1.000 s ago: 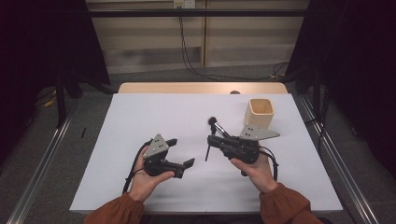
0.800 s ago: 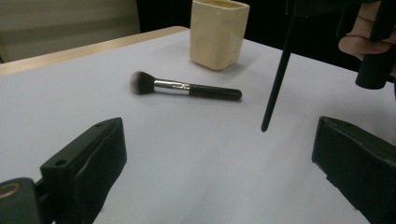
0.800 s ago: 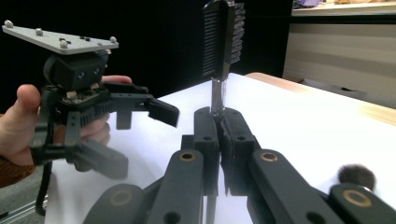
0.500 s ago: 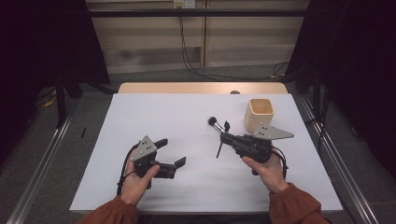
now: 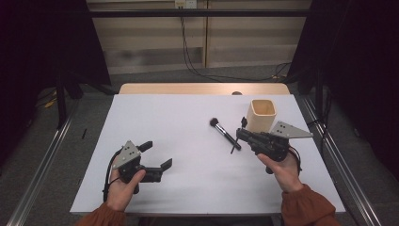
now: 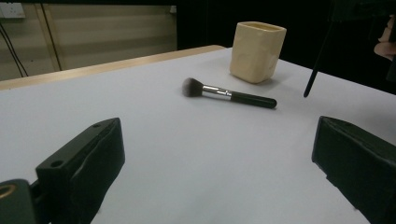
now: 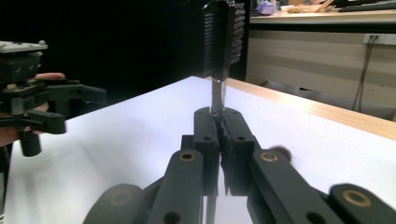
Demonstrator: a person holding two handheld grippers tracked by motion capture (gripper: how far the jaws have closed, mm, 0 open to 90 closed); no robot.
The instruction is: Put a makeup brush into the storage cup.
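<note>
Bright, evenly lit table, dark surroundings, soft focus throughout.

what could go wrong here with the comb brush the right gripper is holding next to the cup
1. The right gripper pinches the comb brush only on its thin stem, well below the head, so it may pivot or slip when tipped toward the cup.
2. The brush's long handle hangs down below the fingers, close to the makeup brush lying on the table; a low swing might knock it.
3. The cup stands near the table's right side; a bump could push it.
</note>
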